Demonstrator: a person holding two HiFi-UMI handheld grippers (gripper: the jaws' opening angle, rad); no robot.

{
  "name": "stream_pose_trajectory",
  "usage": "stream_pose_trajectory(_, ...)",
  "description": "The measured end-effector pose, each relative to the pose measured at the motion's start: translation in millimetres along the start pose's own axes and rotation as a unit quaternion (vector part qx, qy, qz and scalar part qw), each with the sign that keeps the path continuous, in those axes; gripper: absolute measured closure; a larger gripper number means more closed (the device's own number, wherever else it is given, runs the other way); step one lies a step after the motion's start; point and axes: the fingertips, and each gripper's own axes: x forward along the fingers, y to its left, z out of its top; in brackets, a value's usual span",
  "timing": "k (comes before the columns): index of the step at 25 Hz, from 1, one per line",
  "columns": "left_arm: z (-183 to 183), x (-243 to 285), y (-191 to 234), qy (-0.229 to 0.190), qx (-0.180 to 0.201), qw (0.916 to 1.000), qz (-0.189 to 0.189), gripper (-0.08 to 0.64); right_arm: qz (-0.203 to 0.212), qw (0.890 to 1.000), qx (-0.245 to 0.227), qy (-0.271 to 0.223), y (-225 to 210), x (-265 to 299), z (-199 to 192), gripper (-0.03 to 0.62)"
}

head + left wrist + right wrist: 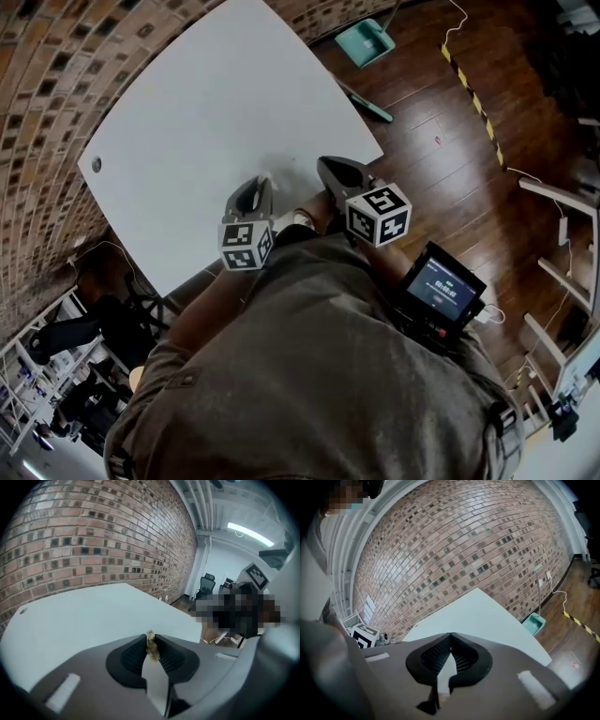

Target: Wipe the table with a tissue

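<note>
The white table spreads out ahead of me, bare apart from a small round fitting near its left corner. My left gripper hovers over the near edge, shut on a small crumpled scrap of tissue that pokes out between the black pads; in the head view the tissue shows as a white speck at the tip. My right gripper is beside it over the table's near right edge. In the right gripper view the right gripper has its jaws closed together with nothing between them.
A brick wall runs behind the table. A teal dustpan lies on the wooden floor past the far right corner. Yellow-black tape crosses the floor at right. A screen device hangs at the person's waist. Office chairs stand farther off.
</note>
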Motion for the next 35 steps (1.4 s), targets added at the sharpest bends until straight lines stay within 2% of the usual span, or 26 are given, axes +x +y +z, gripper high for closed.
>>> stream_pose_trajectory(8,-22.0,15.0,9.5,0.043,0.014,0.9990,0.007,0.505,-0.013,1.000,0.011,0.010,-10.9,-4.5,-4.9,0.580)
stream_pose_trajectory(14,-19.5,20.1,10.1,0.051,0.024,0.9984,0.001,0.505,-0.020,1.000,0.020,0.007,-18.0,-6.0,-1.0,0.580)
stream_pose_trajectory(24,-5.2,47.6,-15.0,0.061,0.040,0.9972,-0.019,0.505,-0.032,0.999,0.042,-0.004,-47.3,-15.2,4.9,0.580)
stream_pose_trajectory(35,13.1,80.4,-50.9,0.065,0.051,0.9949,-0.059,0.505,-0.052,0.997,0.056,-0.015,-76.5,-24.7,15.9,0.580)
